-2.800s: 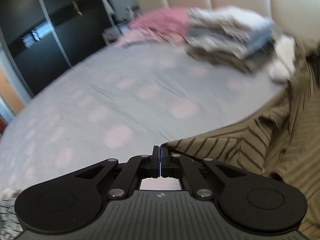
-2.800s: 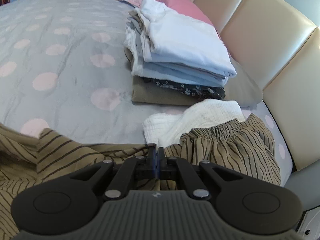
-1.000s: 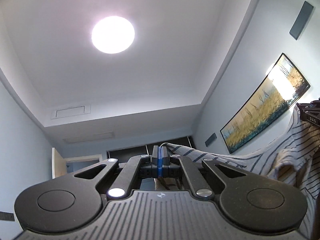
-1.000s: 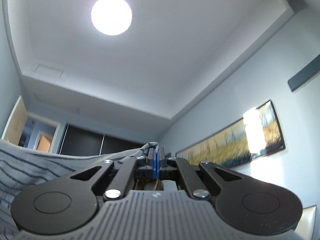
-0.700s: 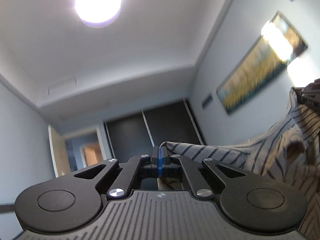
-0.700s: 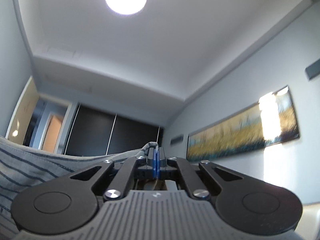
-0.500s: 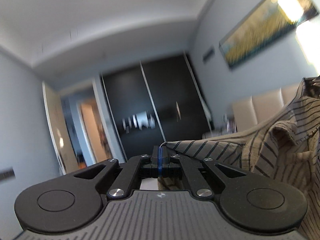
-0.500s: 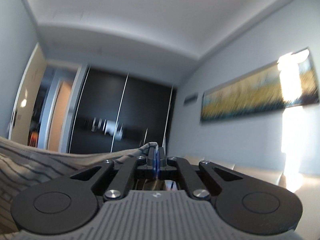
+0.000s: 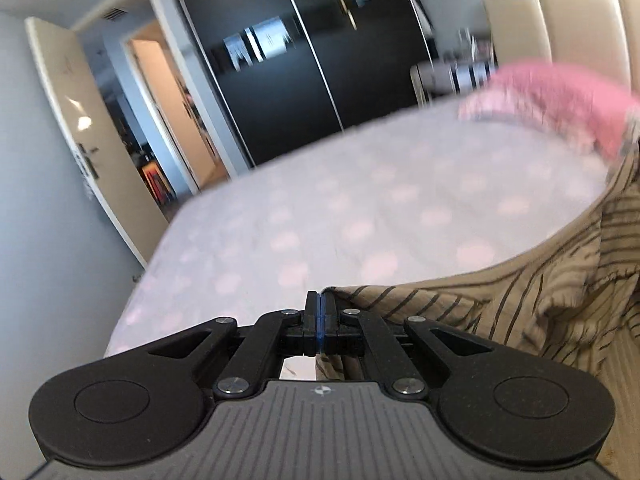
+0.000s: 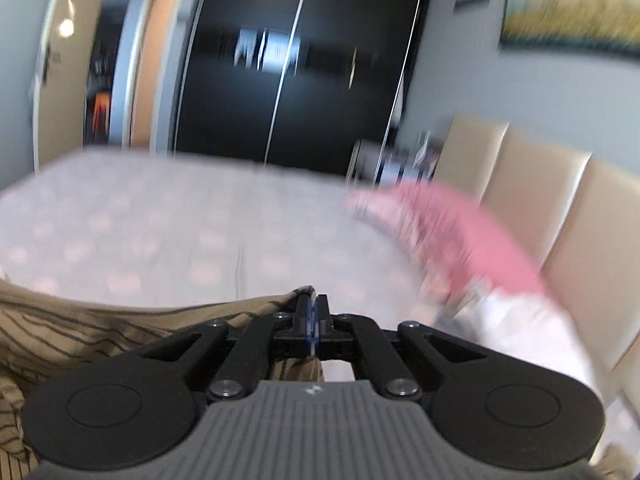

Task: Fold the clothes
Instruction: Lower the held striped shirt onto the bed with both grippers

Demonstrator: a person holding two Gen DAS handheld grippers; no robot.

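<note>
Both your grippers are clamped on the striped garment, held up over the bed.

Your left gripper (image 9: 319, 300) pinches an edge of the tan striped garment (image 9: 520, 312), which trails off to its right; your right gripper (image 10: 311, 304) pinches another edge, cloth trailing left. Only the right view shows the wall painting (image 10: 568, 24) and white folded clothes (image 10: 532, 332); both show the spotted bed (image 9: 360, 208) and pink pillow (image 9: 560, 96).

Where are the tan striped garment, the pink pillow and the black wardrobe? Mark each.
tan striped garment (image 9: 480, 304), left wrist view, its draped upper edge.
pink pillow (image 10: 472, 236), right wrist view, its top face.
black wardrobe (image 9: 304, 60), left wrist view, a door panel.
</note>
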